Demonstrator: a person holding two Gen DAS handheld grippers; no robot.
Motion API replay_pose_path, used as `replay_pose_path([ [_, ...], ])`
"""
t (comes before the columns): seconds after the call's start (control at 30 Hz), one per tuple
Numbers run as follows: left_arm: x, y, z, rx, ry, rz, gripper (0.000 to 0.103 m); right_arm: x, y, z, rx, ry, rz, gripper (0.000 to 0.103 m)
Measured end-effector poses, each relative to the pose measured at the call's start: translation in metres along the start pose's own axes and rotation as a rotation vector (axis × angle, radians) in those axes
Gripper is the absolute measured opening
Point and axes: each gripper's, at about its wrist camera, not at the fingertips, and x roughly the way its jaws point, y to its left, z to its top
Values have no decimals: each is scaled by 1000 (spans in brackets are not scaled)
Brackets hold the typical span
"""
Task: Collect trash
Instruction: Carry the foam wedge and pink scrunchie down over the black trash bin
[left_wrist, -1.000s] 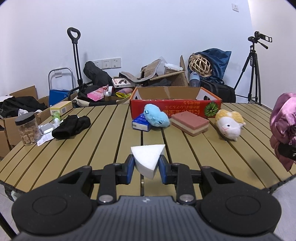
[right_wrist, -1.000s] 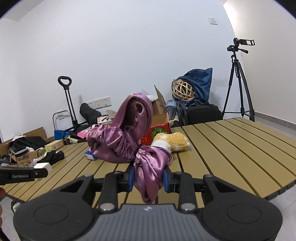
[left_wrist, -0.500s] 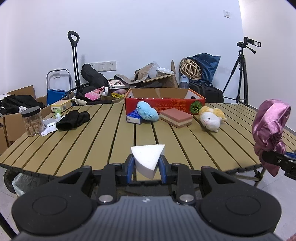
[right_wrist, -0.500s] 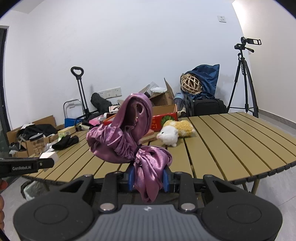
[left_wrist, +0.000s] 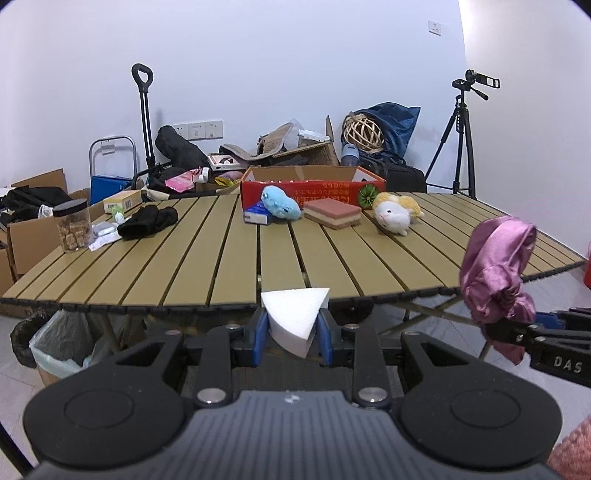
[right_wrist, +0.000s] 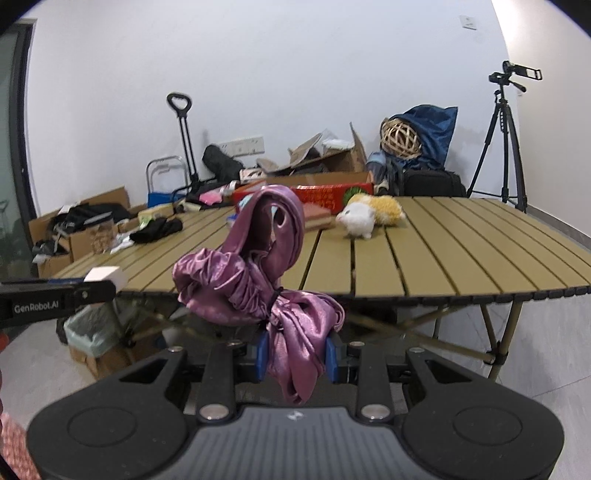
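My left gripper (left_wrist: 291, 332) is shut on a white foam wedge (left_wrist: 293, 314) and holds it in the air just off the near edge of the slatted table (left_wrist: 184, 266). My right gripper (right_wrist: 295, 350) is shut on a bunched purple satin cloth (right_wrist: 258, 273), also off the near edge. The cloth shows at the right of the left wrist view (left_wrist: 498, 273). The left gripper with the foam shows at the left of the right wrist view (right_wrist: 103, 277). A lined trash bin (left_wrist: 55, 339) stands on the floor under the table's left corner.
On the table lie a black cloth (left_wrist: 147, 221), a jar (left_wrist: 74, 225), a blue plush (left_wrist: 280, 205), a pink sponge block (left_wrist: 332, 213), a white-yellow plush (left_wrist: 395, 216) and a red cardboard box (left_wrist: 314, 182). A tripod (left_wrist: 461, 140) stands at the right. Clutter lines the back wall.
Both grippers have drawn back from over the table to beyond its near edge, each still holding its item. The table edge, its legs and the bin have come into view.
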Motion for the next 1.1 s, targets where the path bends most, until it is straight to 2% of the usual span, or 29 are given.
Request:
replay_pose_path([
  [0.2,-12,-2,-26,7,37,-16,28,-8,12,-19,-18,49,19,29],
  [0.53,-3,-6,-81,22,166,-30,29,2,30,-63,-40,199,41,29],
  [0.87,16,11,-113,-30,269,-1,28,28,33,-101,-17,356,47,29],
  [1.1,19,21,-124,-55,323,12,28,39,39,-119,-27,452,27,29],
])
